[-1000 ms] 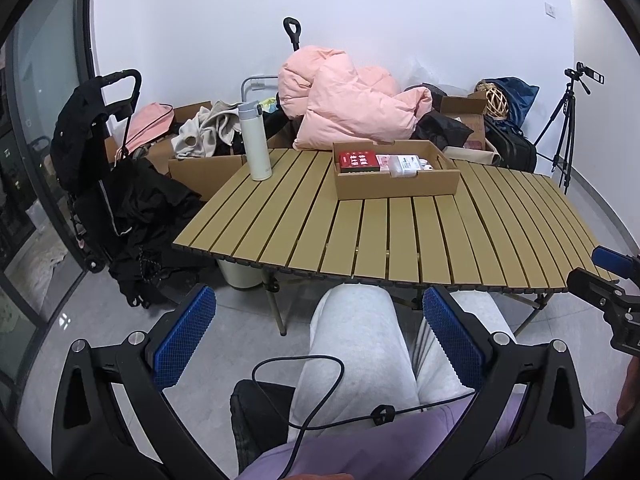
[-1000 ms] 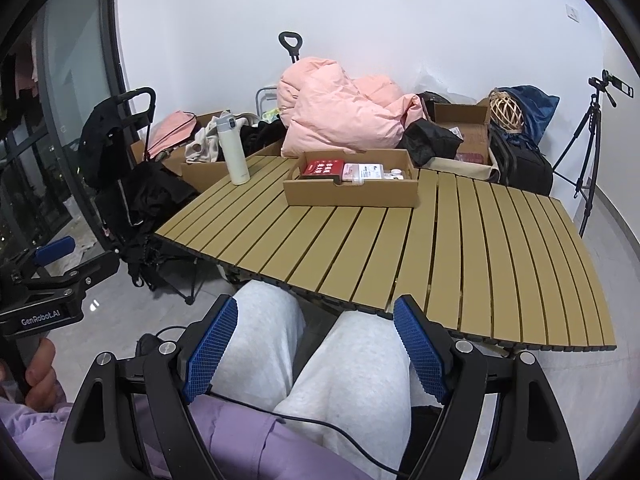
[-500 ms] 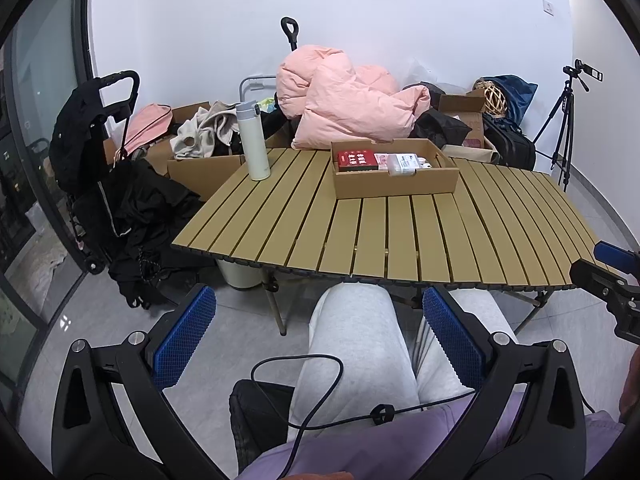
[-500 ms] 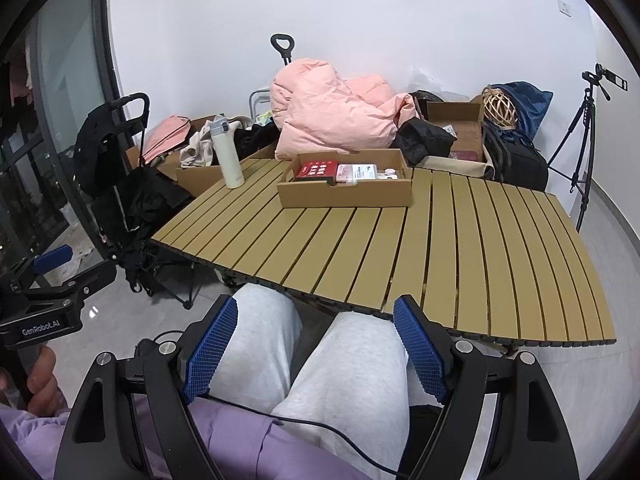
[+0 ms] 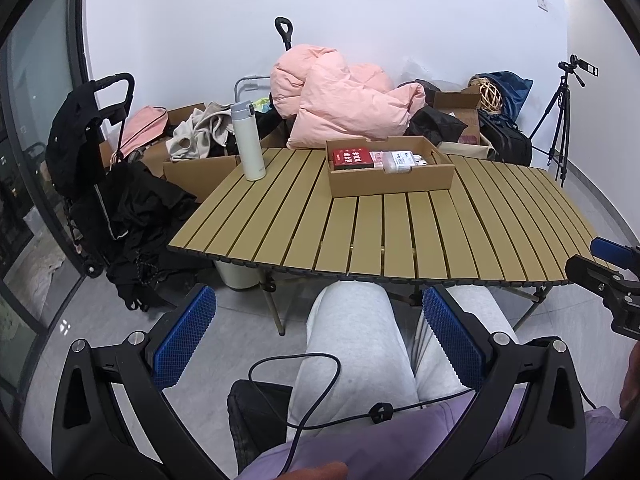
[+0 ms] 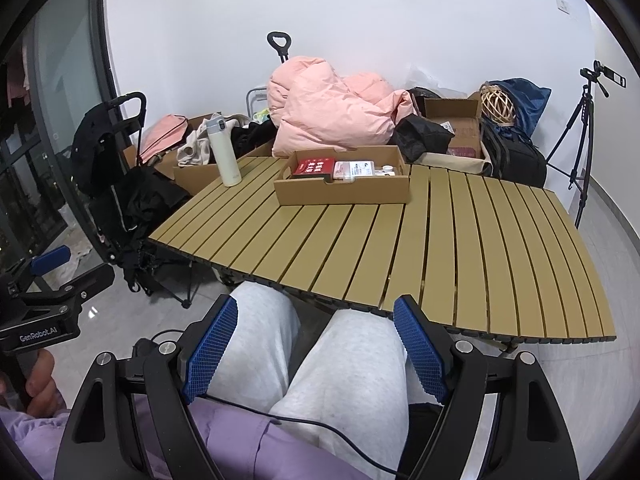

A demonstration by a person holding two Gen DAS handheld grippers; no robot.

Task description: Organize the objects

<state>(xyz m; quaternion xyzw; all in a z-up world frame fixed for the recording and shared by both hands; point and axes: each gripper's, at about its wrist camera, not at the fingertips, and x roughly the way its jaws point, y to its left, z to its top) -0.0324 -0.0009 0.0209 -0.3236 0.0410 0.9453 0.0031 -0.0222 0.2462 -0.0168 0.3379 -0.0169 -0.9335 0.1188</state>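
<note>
While both claws, left claw [image 5: 316,338] and right claw [image 6: 314,346], hang wide open and empty over the lap, the shallow brown cardboard tray [image 6: 344,194] sits ahead across the slatted tan bench [image 6: 460,248], nearer the right claw.

The left black two-finger gripper with blue ridged pads [image 5: 318,342] is held low over the seated person's lap with its jaws spread wide and nothing between them, one grey-trousered knee [image 5: 352,332] showing in the gap. The right black two-finger gripper with blue ridged pads [image 6: 316,354] hangs likewise wide apart and empty above both thighs, a lilac sleeve [image 6: 224,432] beneath it. Off to that gripper's left, bare fingers [image 6: 38,380] wrap the other tool's handle.
</note>
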